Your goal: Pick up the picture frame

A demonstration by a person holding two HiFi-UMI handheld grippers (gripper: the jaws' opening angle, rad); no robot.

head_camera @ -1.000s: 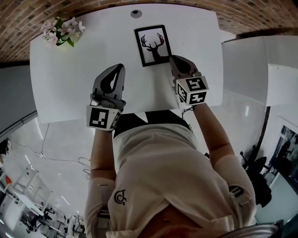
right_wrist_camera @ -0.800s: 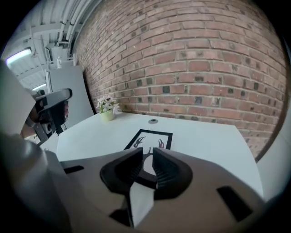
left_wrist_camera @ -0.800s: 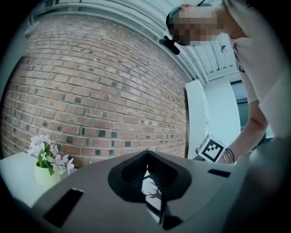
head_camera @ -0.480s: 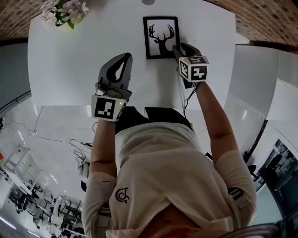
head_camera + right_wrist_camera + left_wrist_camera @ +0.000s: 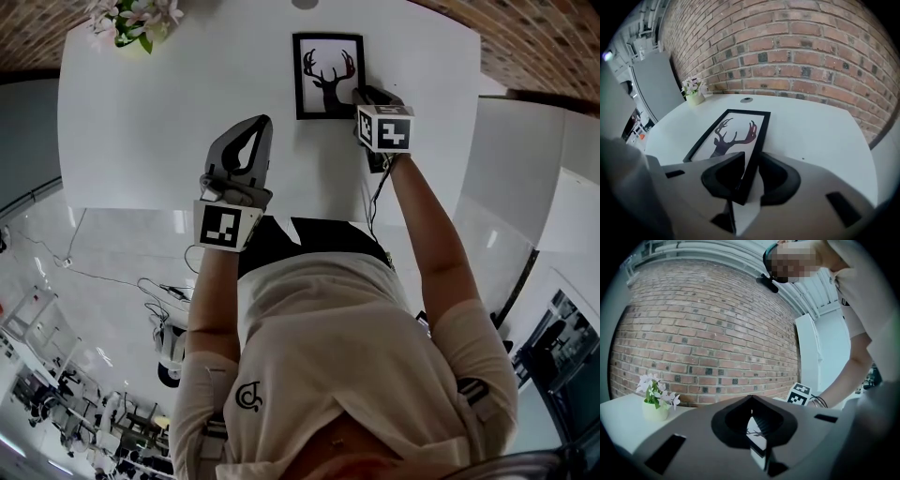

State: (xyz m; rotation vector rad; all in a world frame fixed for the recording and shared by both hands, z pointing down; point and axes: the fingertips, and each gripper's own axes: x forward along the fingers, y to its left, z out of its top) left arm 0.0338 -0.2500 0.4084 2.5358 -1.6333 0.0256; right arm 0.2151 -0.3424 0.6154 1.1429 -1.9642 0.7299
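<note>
The black picture frame (image 5: 328, 75) with a deer silhouette lies flat on the white table (image 5: 141, 122), at the far middle. My right gripper (image 5: 362, 95) points steeply down at its near right corner. In the right gripper view the frame's (image 5: 729, 136) right edge runs between the jaws of the right gripper (image 5: 751, 158), one jaw over the glass and one outside the frame; the jaws are closing, and a gap still shows on the outer side. My left gripper (image 5: 253, 127) hovers level over the table's near left, shut and empty, also shown in its own view (image 5: 751, 398).
A small pot of pale flowers (image 5: 131, 19) stands at the table's far left corner. A round cable hole (image 5: 304, 4) sits at the far edge behind the frame. A brick wall (image 5: 811, 51) rises behind the table. A white counter (image 5: 516, 150) adjoins on the right.
My right gripper dropped onto the frame's near right corner and its jaws opened round the frame's edge. The left gripper sank a little and stayed shut.
</note>
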